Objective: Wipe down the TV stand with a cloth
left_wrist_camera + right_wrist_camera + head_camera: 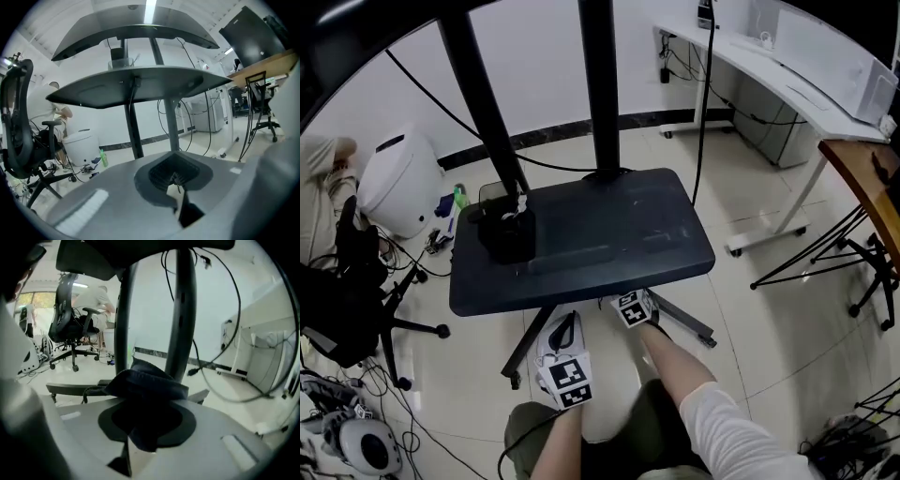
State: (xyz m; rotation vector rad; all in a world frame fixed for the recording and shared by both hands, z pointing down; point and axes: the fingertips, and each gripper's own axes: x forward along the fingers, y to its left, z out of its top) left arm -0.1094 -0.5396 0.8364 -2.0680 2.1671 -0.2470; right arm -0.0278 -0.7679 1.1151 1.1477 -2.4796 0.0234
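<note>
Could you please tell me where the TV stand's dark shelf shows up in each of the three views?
Head view: the shelf fills the centre, seen from above.
Left gripper view: the shelf spans the middle, seen from below.
Right gripper view: its underside crosses the top edge, above the cloth clamped in the right gripper.
Shared landmark: the stand's two black posts, in all three views.

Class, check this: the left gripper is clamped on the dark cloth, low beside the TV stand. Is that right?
No. The right gripper is clamped on the dark cloth, low beside the TV stand, as the right gripper view shows.
</note>
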